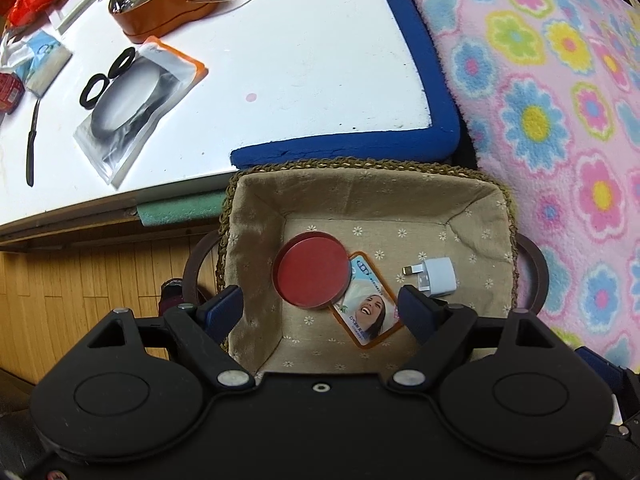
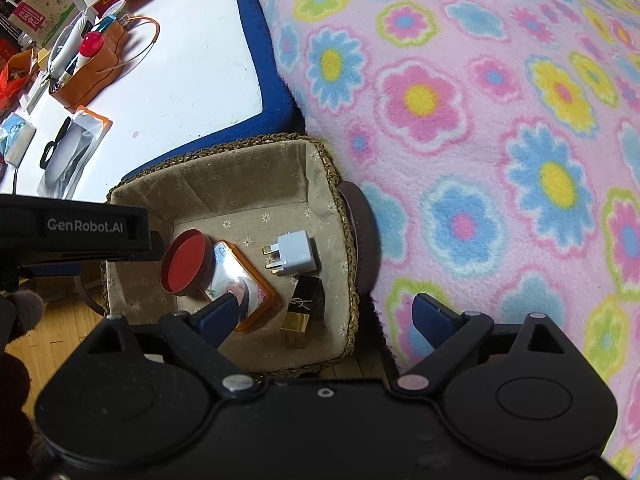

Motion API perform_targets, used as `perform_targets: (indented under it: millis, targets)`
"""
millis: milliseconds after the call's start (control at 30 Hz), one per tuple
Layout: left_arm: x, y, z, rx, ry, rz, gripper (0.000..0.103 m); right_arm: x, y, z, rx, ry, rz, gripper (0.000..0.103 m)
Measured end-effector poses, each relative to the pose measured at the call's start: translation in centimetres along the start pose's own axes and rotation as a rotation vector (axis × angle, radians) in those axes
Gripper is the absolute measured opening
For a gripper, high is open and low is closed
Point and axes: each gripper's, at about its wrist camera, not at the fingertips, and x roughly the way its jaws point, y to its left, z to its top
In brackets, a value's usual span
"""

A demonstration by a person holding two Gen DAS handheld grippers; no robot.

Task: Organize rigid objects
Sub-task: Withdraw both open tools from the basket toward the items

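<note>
Flowered blanket (image 2: 500,120) beside lined basket (image 1: 360,196). Inside: red tin (image 1: 312,272), stiff, light; grip across rim. Both grippers (image 1: 320,308) (image 2: 324,316) above basket, fingers apart, empty.

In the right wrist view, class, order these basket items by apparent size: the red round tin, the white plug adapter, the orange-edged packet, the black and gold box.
1. orange-edged packet, partly covered
2. red round tin
3. white plug adapter and black and gold box: too alike to rank.
</note>
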Motion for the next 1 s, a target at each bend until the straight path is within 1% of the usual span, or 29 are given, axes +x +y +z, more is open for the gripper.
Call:
perform_targets:
  millis: [67, 233, 333, 500, 533, 600, 700, 767, 800, 900, 1000]
  targets:
    - [-0.1, -0.1, -0.1, 0.009, -0.003, 0.0, 0.08, -0.2, -0.2, 0.0, 0.008, -0.008, 0.002, 0.097]
    - [-0.3, -0.4, -0.3, 0.025, -0.008, -0.007, 0.081, -1.1, -0.9, -0.2, 0.008, -0.045, 0.018, 0.097]
    - [-0.5, -0.7, -0.4, 0.038, -0.012, -0.016, 0.081, -2.1, -1.9, -0.5, 0.042, -0.085, 0.036, 0.103]
    - [-1.1, -1.3, -0.9, 0.071, -0.028, -0.059, 0.081, -3.6, -4.3, -1.2, 0.11, -0.145, -0.009, 0.103]
    - [-1.3, -1.4, -0.9, 0.079, -0.034, -0.072, 0.081, -3.9, -4.9, -1.4, 0.12, -0.146, -0.014, 0.103]
    - [-1.7, -1.8, -1.2, 0.092, -0.051, -0.096, 0.081, -4.5, -6.5, -1.8, 0.141, -0.145, -0.03, 0.103]
    - [-2.5, -2.7, -1.6, 0.125, -0.086, -0.12, 0.082, -5.5, -9.3, -2.6, 0.167, -0.149, -0.08, 0.103]
    - [-2.9, -3.5, -2.0, 0.155, -0.096, -0.123, 0.086, -6.1, -11.6, -3.1, 0.19, -0.155, -0.109, 0.103]
    - [-3.1, -3.9, -2.3, 0.169, -0.1, -0.125, 0.089, -6.5, -12.8, -3.4, 0.204, -0.153, -0.125, 0.103]
    - [-3.6, -5.4, -3.0, 0.211, -0.104, -0.136, 0.089, -7.6, -16.8, -4.5, 0.255, -0.156, -0.177, 0.103]
    - [-4.0, -7.2, -3.9, 0.252, -0.09, -0.17, 0.089, -8.9, -21.0, -5.5, 0.296, -0.16, -0.24, 0.101]
